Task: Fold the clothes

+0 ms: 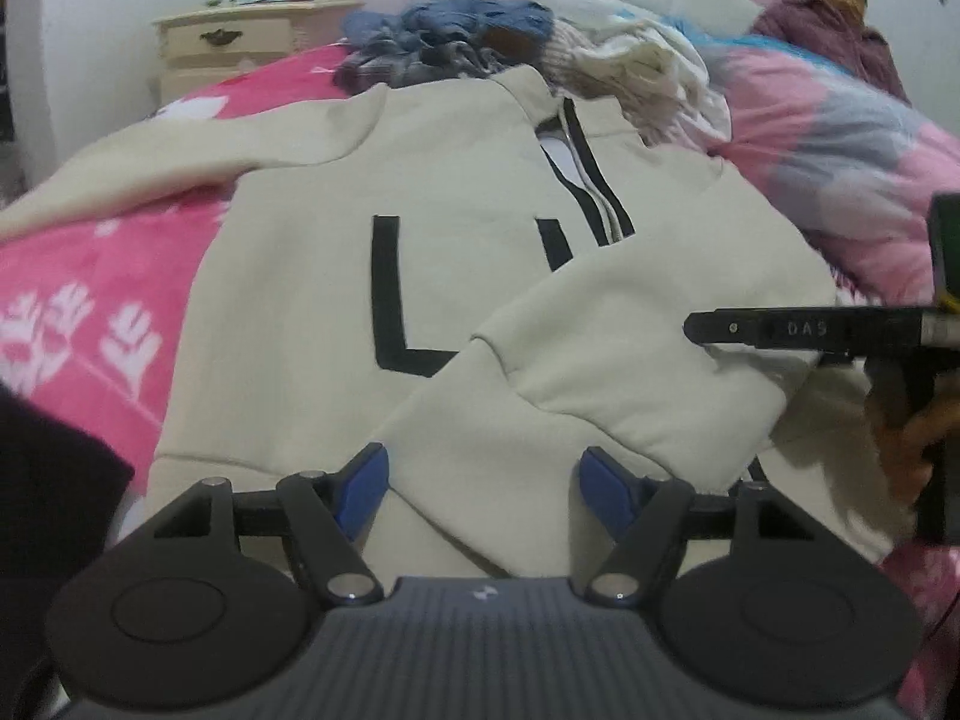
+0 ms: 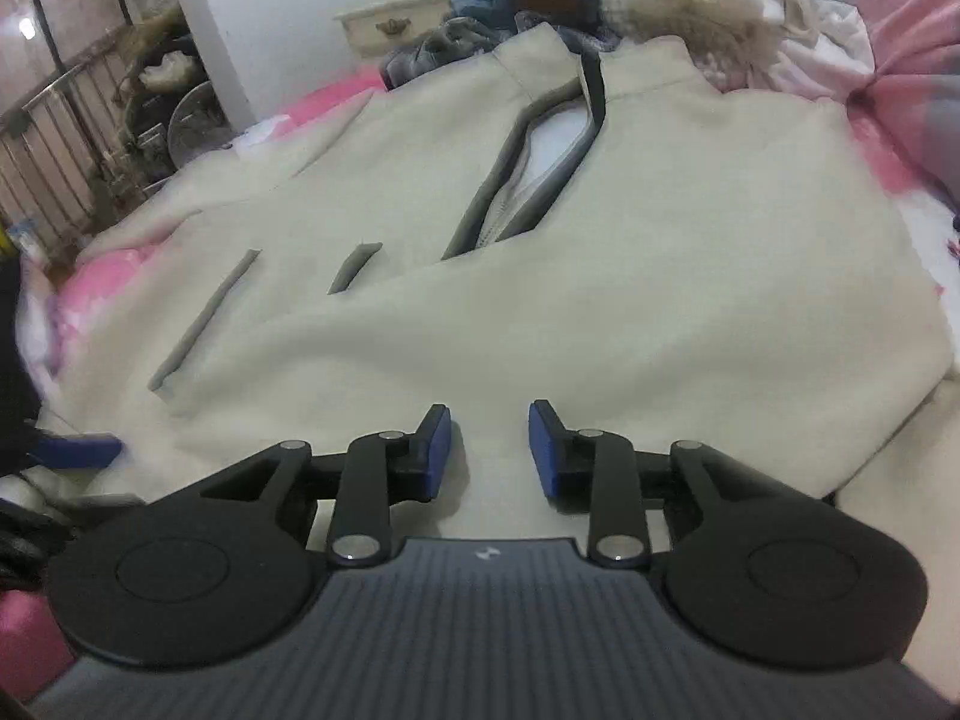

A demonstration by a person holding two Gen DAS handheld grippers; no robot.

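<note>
The cream sweater [image 1: 456,276] lay flat on the bed [image 1: 90,300], one sleeve [image 1: 600,360] folded in. The left tool [image 1: 483,480] was wide open and the right tool [image 2: 489,450] partly open, both holding nothing, probably ready for the next fold.

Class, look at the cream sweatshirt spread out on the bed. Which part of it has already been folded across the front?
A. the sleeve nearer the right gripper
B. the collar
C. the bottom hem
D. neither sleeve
A: on the cream sweatshirt, one sleeve lies across the chest, covering part of the black letters, next to the right gripper; the other sleeve is spread out sideways.
</note>
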